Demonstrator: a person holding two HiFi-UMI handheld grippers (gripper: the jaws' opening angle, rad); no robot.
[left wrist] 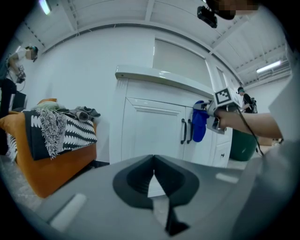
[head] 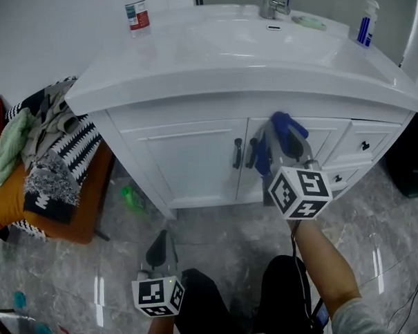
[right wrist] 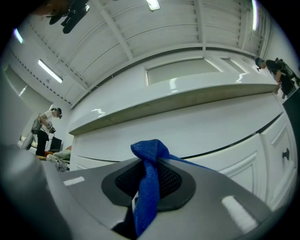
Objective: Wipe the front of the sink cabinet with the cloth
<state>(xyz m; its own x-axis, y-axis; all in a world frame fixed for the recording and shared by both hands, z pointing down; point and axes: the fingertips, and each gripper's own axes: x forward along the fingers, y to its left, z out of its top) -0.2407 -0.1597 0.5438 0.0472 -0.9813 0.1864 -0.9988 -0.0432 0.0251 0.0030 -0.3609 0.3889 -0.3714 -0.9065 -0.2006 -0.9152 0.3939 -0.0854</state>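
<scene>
We find the right gripper (head: 282, 147) clamped on the cloth (right wrist: 146, 191) at the cabinet front (head: 195, 162), the left gripper (left wrist: 153, 182) closed and empty; the bunched cloth could snag the door handles (head: 237, 153).

An orange seat (head: 93, 199) heaped with black-and-white patterned clothes (head: 63, 148) stands on the grey marble floor (head: 219, 231), a small green object (head: 133, 198) nearby. A red-labelled bottle (head: 137, 12) stands farther back.

Bright, even indoor lighting.
White ceiling strip lamps (right wrist: 48, 70) overhead; glare streaks on glossy grey stone floor (head: 379, 259); both gripper views fisheye-curved, corners black.
</scene>
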